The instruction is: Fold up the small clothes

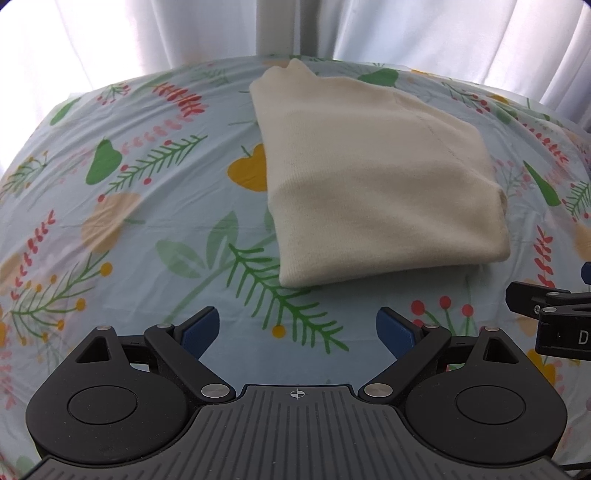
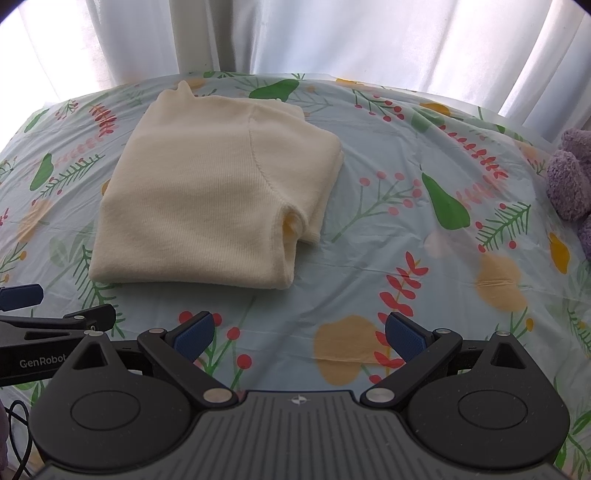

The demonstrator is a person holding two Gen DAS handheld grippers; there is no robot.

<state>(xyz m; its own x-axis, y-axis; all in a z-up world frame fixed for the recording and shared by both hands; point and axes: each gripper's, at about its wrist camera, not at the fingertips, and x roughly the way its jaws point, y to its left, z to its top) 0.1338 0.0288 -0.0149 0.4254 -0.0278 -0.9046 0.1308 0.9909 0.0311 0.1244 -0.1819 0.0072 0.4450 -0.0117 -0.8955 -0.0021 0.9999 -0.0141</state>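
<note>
White curtains [image 1: 424, 29] back a glossy floral-printed worktop [image 1: 147, 229]. Ahead of both released grippers, left gripper [image 1: 297, 328] and right gripper [image 2: 299, 332], lies a folded cream ribbed-knit sweater [image 2: 207, 192], untouched.

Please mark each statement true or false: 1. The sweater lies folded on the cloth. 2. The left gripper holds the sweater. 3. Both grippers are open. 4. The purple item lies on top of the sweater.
1. The cream sweater lies folded on the floral cloth. True.
2. The left gripper holds the sweater. False: it is empty, short of the sweater.
3. The right gripper and the left are both open. True.
4. The purple item lies on the sweater. False: it sits apart, at the cloth's right edge.
</note>
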